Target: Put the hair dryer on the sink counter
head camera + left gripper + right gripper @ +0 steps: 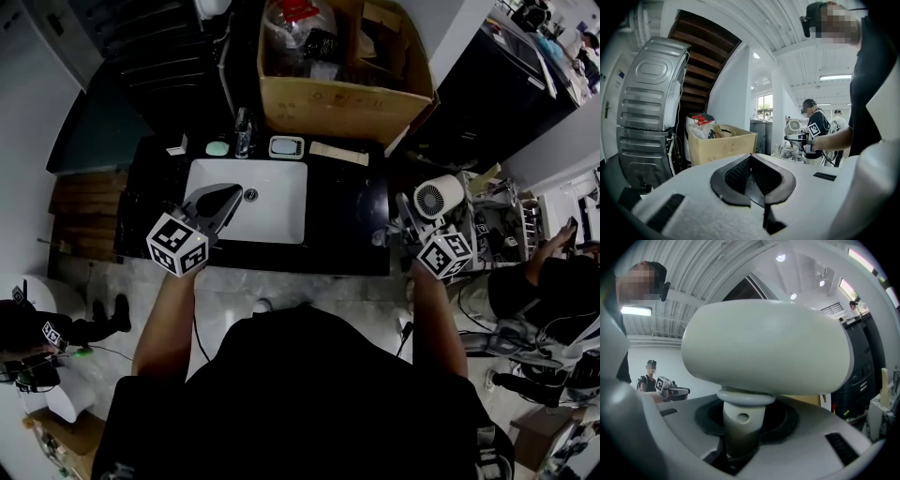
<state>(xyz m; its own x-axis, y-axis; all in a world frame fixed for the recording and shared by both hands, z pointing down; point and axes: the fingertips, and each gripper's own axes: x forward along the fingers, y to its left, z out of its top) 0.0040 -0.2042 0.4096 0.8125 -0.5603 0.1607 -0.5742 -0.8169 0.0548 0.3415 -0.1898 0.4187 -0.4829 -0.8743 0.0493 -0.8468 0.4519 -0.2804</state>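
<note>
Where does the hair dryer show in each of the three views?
Head view: hair dryer right of centre, beyond the counter's right end.
Left gripper view: hair dryer small, right of centre.
Right gripper view: hair dryer fills the centre.
Shared landmark: cardboard box, head and left gripper views.

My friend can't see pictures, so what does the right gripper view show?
A big white hair dryer fills the picture, its handle clamped in the right tool. Behind it is a white ceiling with lights.
</note>
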